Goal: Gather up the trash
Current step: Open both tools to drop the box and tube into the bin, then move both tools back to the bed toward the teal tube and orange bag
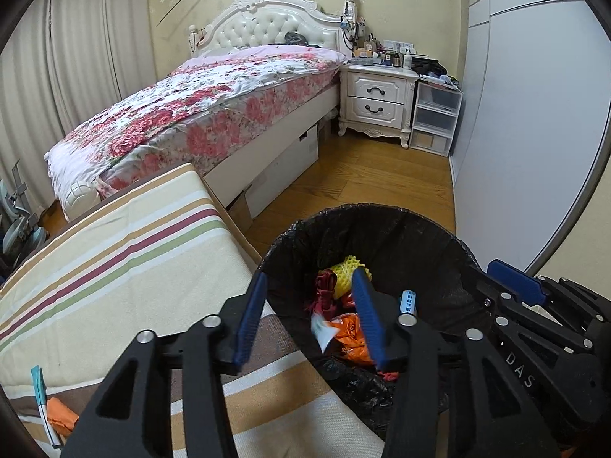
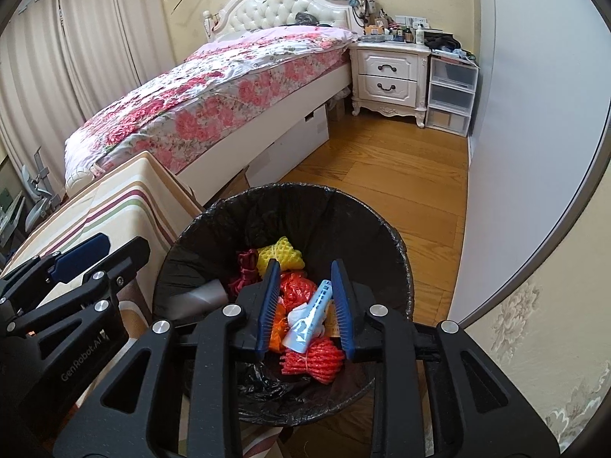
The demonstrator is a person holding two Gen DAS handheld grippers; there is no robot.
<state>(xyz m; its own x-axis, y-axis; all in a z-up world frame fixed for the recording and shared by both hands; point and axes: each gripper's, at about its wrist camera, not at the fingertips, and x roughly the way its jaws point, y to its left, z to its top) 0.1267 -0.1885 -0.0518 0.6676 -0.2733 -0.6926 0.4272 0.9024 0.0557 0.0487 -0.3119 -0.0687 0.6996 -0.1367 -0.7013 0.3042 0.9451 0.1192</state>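
Pale-blue and crumpled, the tube (image 2: 311, 315) hung between the right gripper (image 2: 305, 305)'s parted, non-clamping jaws above the black-lined bin (image 2: 397, 267), which called for a clean drop among the nets, while the left gripper (image 1: 309, 316) gaped empty at nine o'clock.
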